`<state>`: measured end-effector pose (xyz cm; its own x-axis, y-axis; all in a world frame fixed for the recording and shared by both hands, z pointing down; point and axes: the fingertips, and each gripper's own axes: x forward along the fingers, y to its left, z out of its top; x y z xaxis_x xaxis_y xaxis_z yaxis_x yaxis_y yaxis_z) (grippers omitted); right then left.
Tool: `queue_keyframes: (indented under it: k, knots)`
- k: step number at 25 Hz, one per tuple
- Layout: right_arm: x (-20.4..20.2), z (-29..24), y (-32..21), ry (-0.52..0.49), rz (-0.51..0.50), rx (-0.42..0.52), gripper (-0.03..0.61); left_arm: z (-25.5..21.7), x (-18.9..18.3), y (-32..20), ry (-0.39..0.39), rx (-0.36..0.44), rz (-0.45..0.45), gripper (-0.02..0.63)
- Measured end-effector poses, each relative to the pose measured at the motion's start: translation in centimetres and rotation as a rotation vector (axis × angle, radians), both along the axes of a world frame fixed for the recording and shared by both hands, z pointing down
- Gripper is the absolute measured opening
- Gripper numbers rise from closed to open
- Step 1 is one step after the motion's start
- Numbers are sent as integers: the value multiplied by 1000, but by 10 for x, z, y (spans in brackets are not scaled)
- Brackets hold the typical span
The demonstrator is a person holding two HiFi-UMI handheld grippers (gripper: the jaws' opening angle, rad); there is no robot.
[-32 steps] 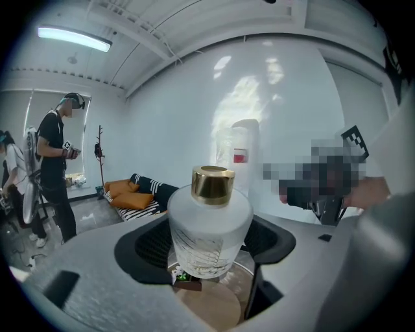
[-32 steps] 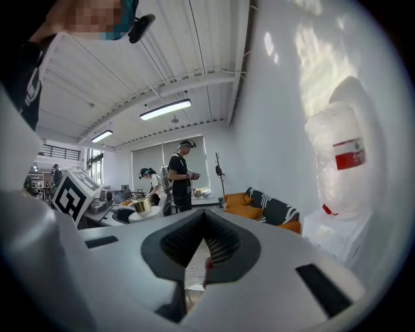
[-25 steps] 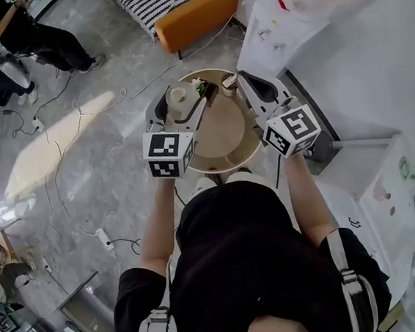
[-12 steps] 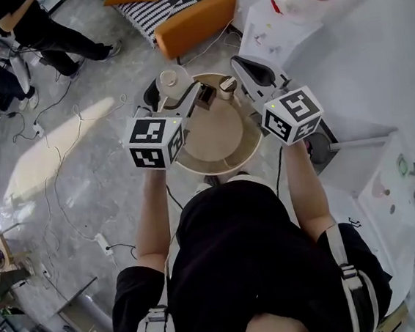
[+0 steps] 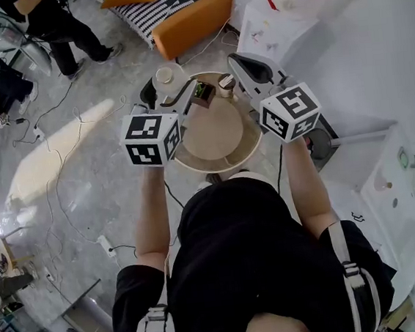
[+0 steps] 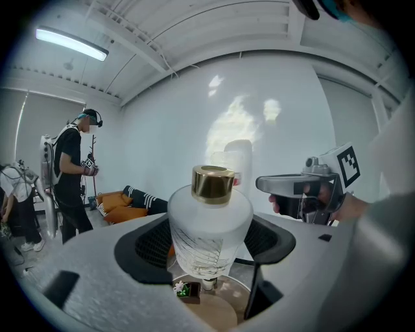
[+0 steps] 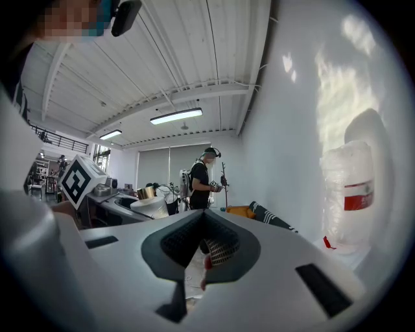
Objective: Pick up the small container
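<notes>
Left gripper view shows your left gripper (image 6: 207, 249) clamped on the small container (image 6: 209, 224), a frosted white bottle with a gold cap (image 6: 213, 183). The dark pads (image 6: 152, 245) press on its rounded body from either side. It hangs clear above the round table (image 6: 217, 316), directly over a small dark box (image 6: 187, 289) that holds a white flower. In the right gripper view, your right gripper (image 7: 202, 245) appears to have its jaws drawn together with nothing between them, though the wide lens makes the gap hard to judge. In the head view the container (image 5: 165, 76) sits at the table's (image 5: 219, 134) far-left edge, with the right gripper (image 5: 245, 68) near it across the table.

The main risk is the grip. You hold a smooth, bulging body, so a quick tilt or a slackened squeeze could let the bottle slide down through the pads. It would then drop onto the box or the tabletop, or off the rim to the floor. The cap stands well above the grip, which probably makes the bottle top-heavy and inclined to pivot. Swinging the right gripper inward could also knock it.

No brand or label can be read on the container, only faint etched lines. The marker cubes (image 5: 151, 139) carry square codes, not words. The water jug (image 7: 351, 194) bears a red label, illegible here.
</notes>
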<state>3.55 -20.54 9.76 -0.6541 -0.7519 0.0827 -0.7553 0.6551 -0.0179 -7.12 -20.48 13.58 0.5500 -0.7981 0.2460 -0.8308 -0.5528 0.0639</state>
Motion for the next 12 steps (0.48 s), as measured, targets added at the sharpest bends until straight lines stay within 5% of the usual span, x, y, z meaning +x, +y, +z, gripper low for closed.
queue_keyframes:
  k: [12]
  knots:
    - [0, 5, 1, 9, 0, 5, 3, 9, 3, -1, -1, -10, 20, 339]
